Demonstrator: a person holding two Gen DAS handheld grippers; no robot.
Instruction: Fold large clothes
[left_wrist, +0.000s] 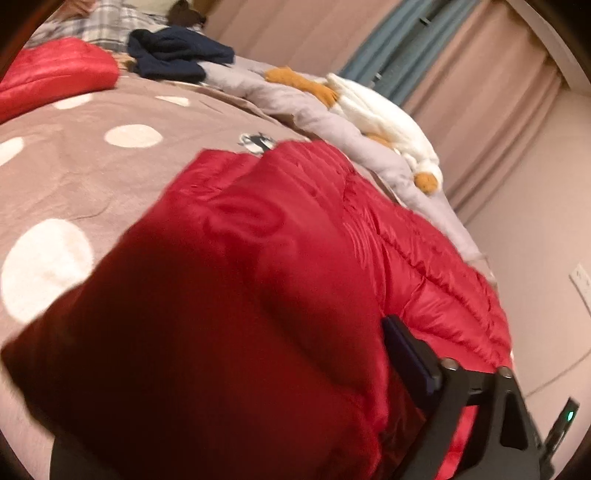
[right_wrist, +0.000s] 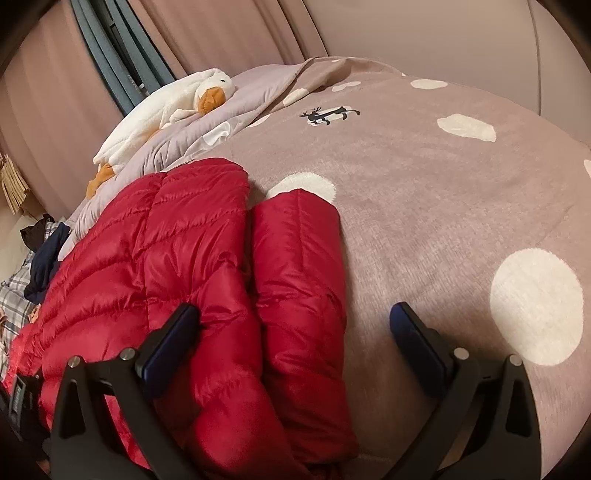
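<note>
Red quilted puffer jacket (right_wrist: 192, 258) on dotted taupe bed cover (right_wrist: 424, 177), long axis near-to-far. Folded sleeve (right_wrist: 299, 280) lies between spread right gripper (right_wrist: 295, 325) fingers, unpinched. Left gripper (left_wrist: 369, 354): one finger visible, jacket bulk against it; grip state unclear. Right nearer sleeve.
</note>
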